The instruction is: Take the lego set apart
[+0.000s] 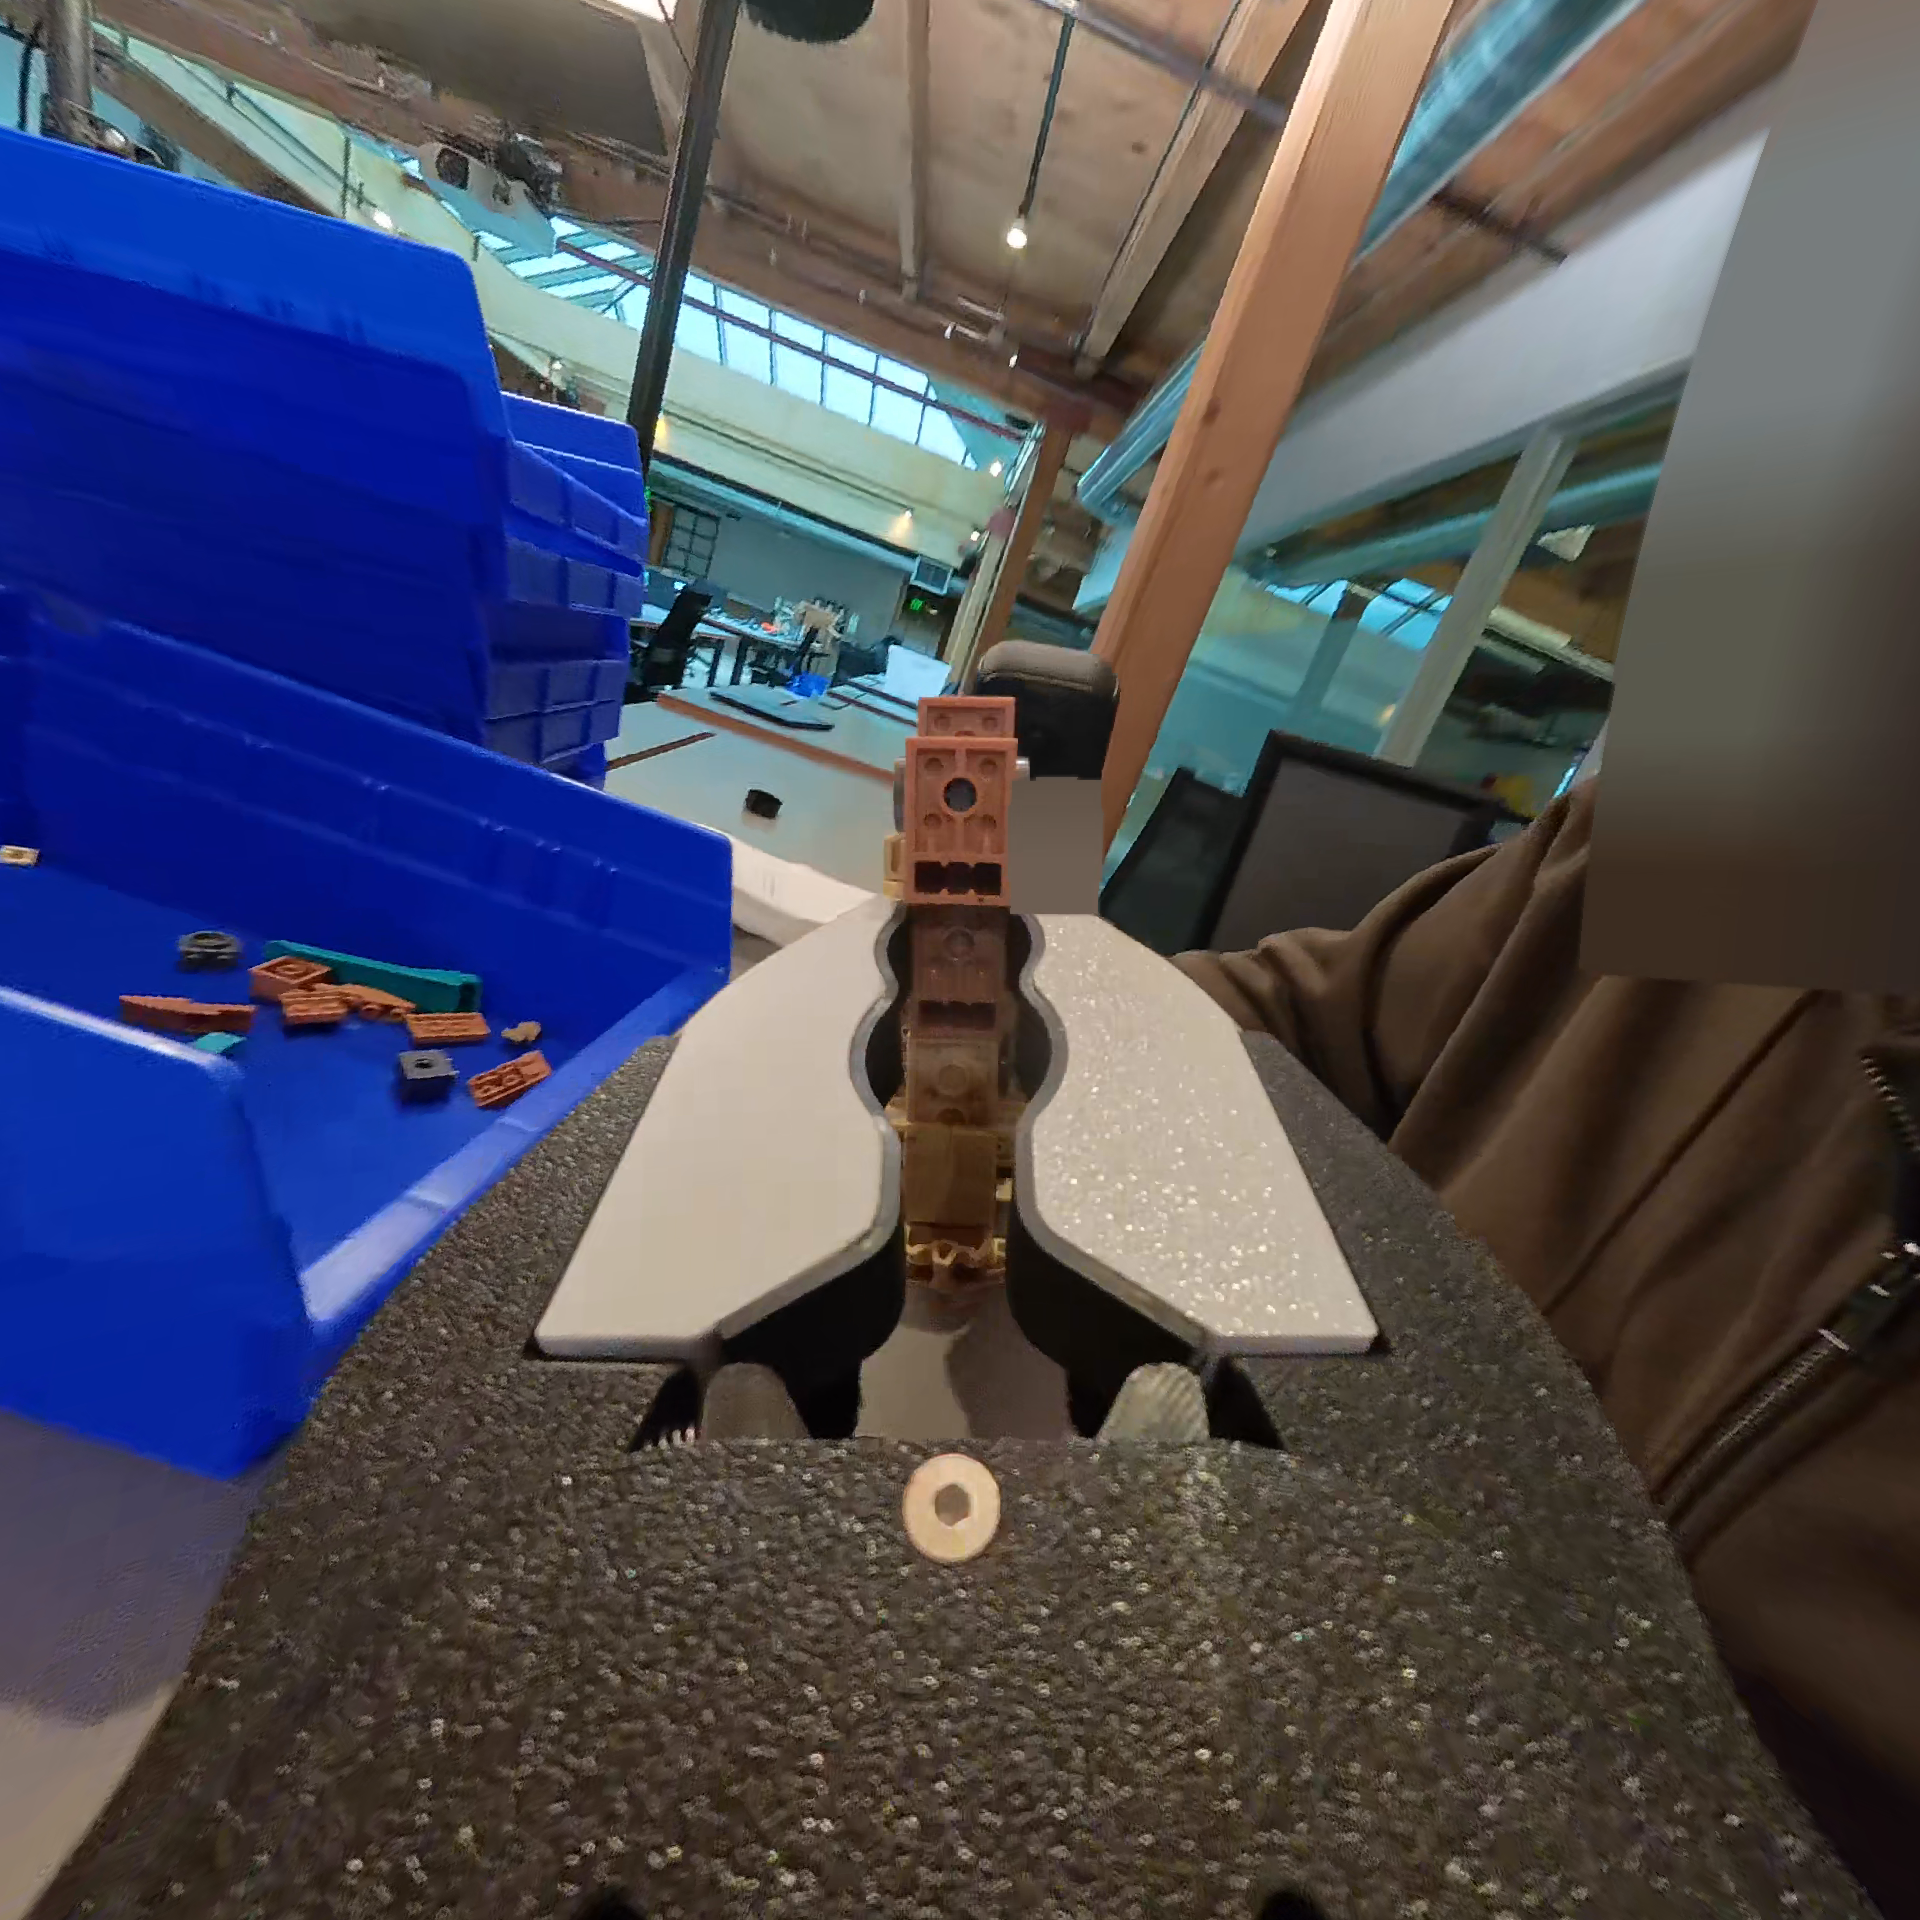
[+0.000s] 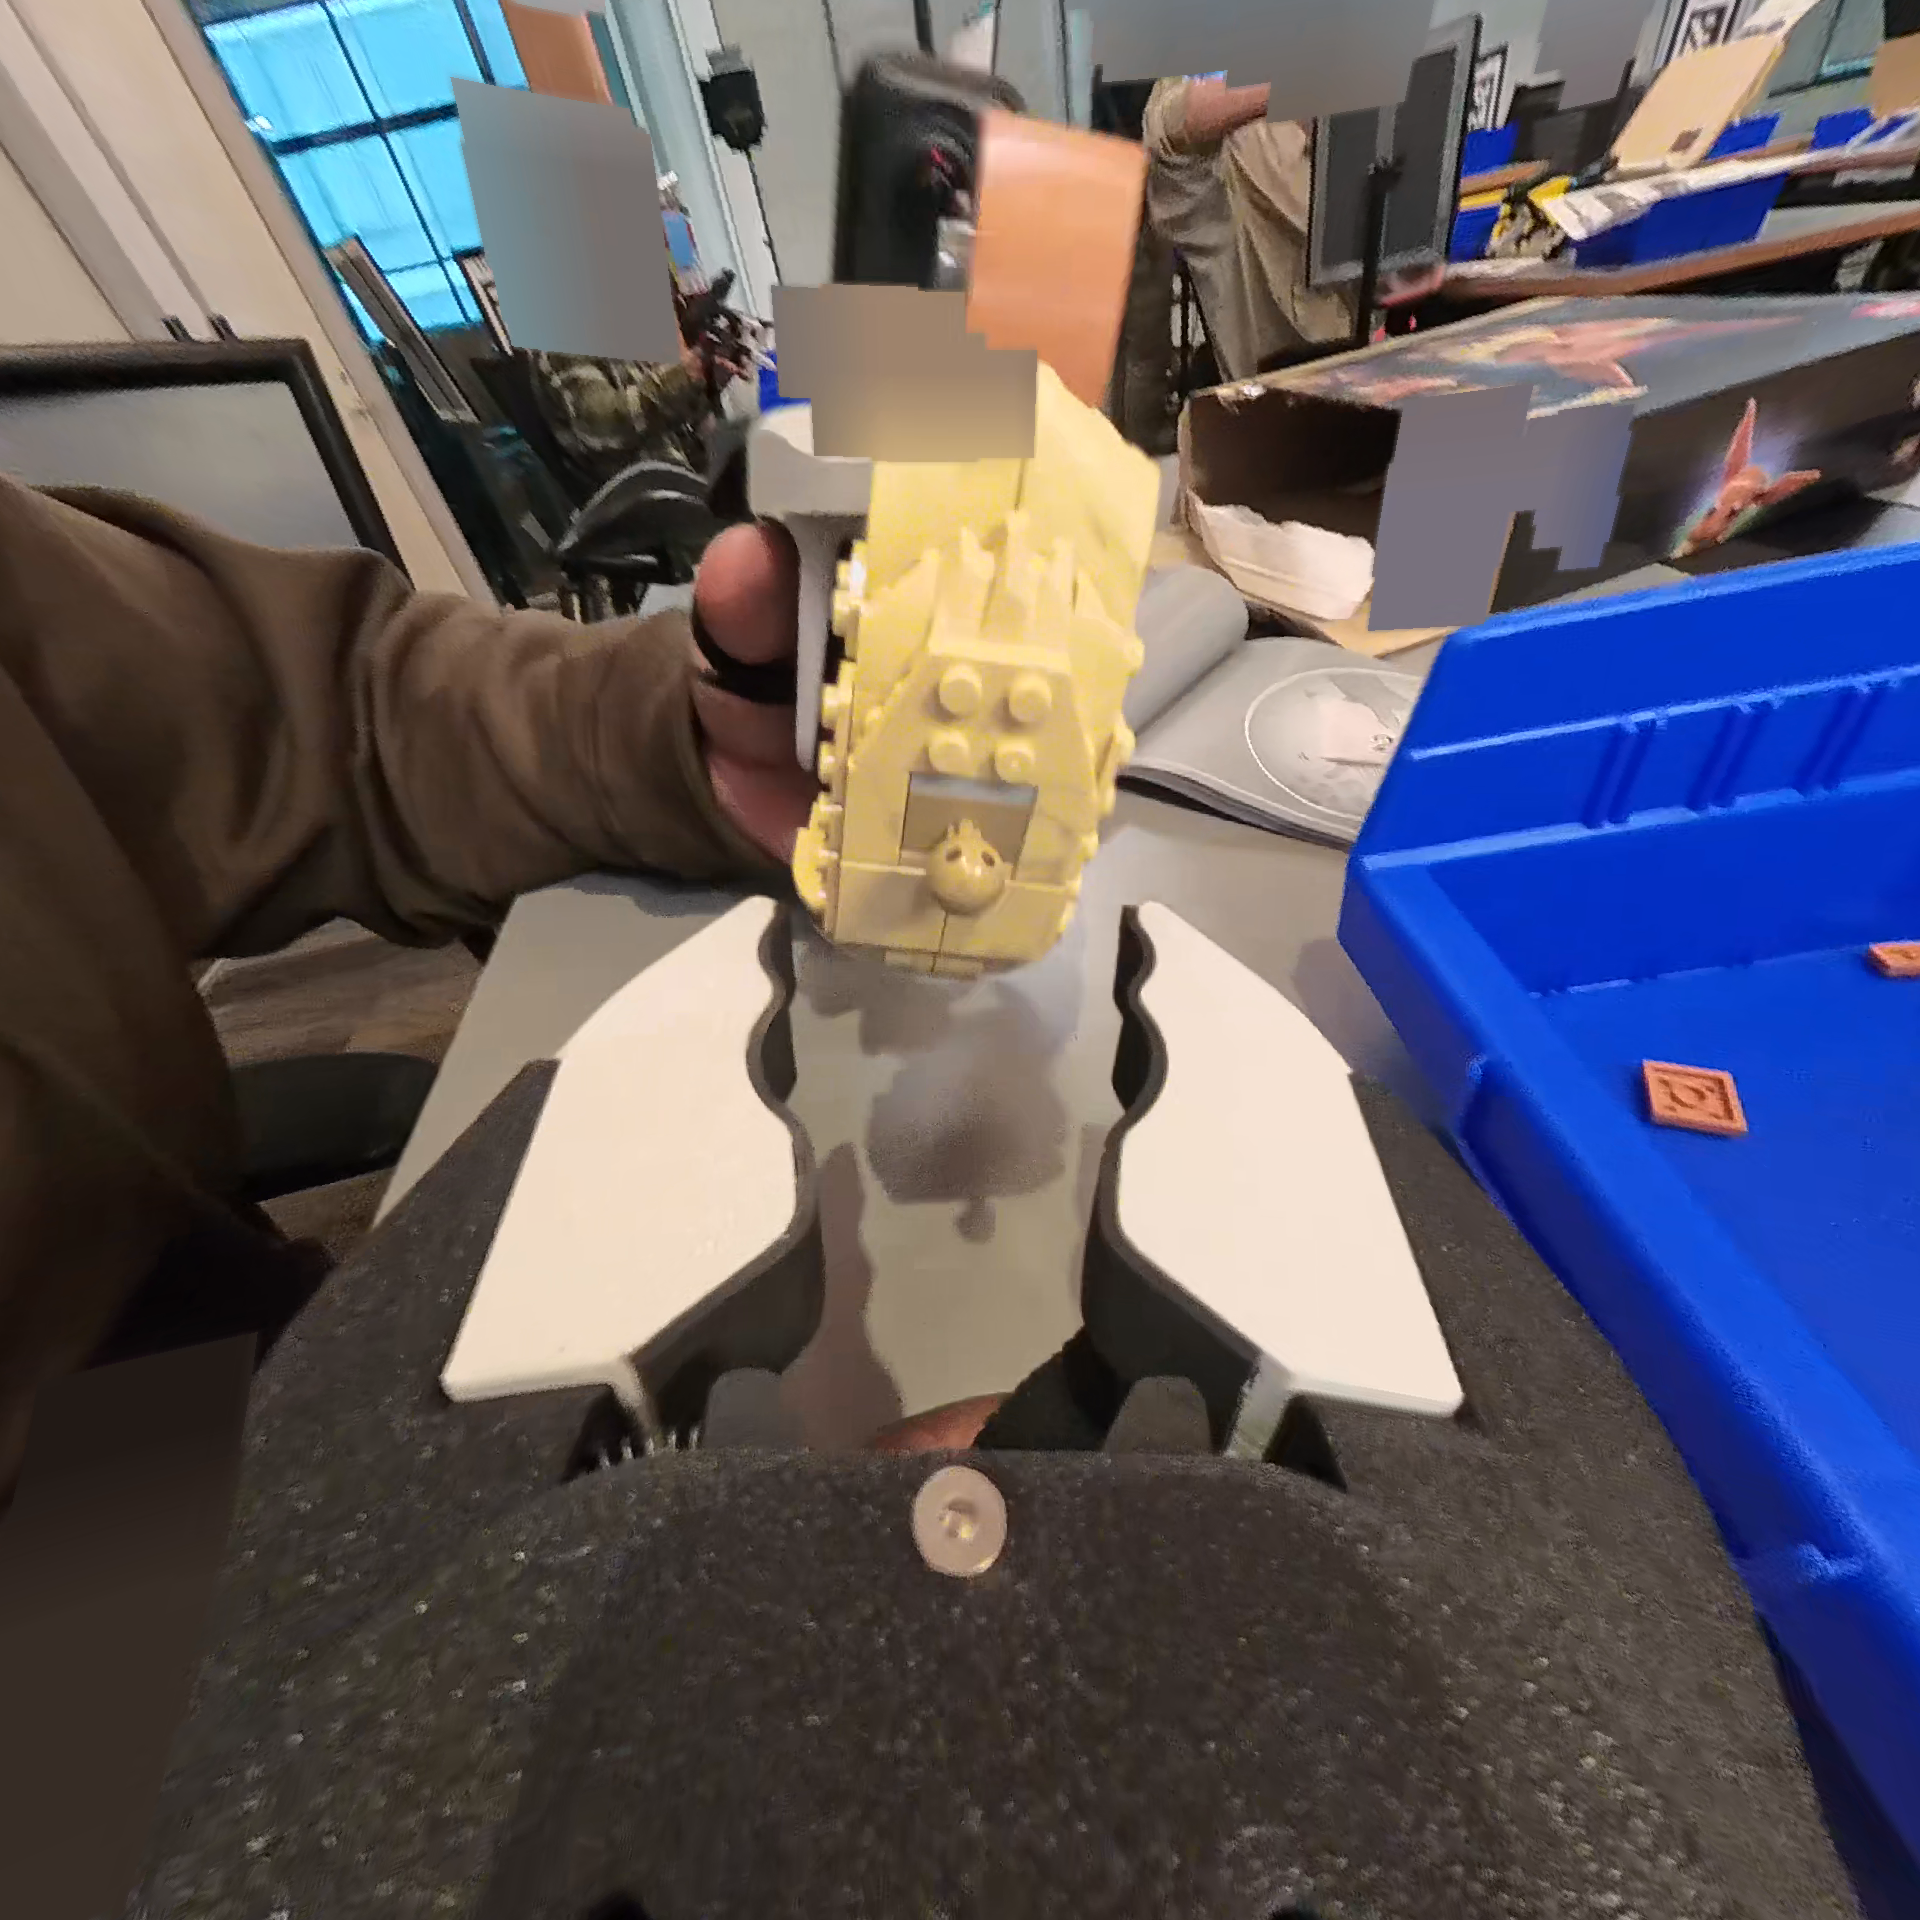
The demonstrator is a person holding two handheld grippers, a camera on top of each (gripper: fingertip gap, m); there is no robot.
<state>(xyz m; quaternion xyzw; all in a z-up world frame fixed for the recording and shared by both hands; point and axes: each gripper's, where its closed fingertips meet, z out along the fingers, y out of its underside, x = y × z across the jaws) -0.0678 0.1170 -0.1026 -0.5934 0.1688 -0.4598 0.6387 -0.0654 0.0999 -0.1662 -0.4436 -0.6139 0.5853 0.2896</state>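
Two grippers: catalogued left to right
Blue bin (image 1: 436, 831): left of the left gripper; loose brown, teal and dark bricks (image 1: 343, 1003) on its floor
Left gripper (image 1: 958, 935): clenched on a tan and brown brick assembly (image 1: 958, 821); both pads press its sides; brown end protrudes past the fingertips
Right gripper (image 2: 948, 935): released, jaws wide; tan end of the assembly just beyond the fingertips, untouched
Second blue bin (image 2: 1662, 790): right; brown tile (image 2: 1694, 1096) inside
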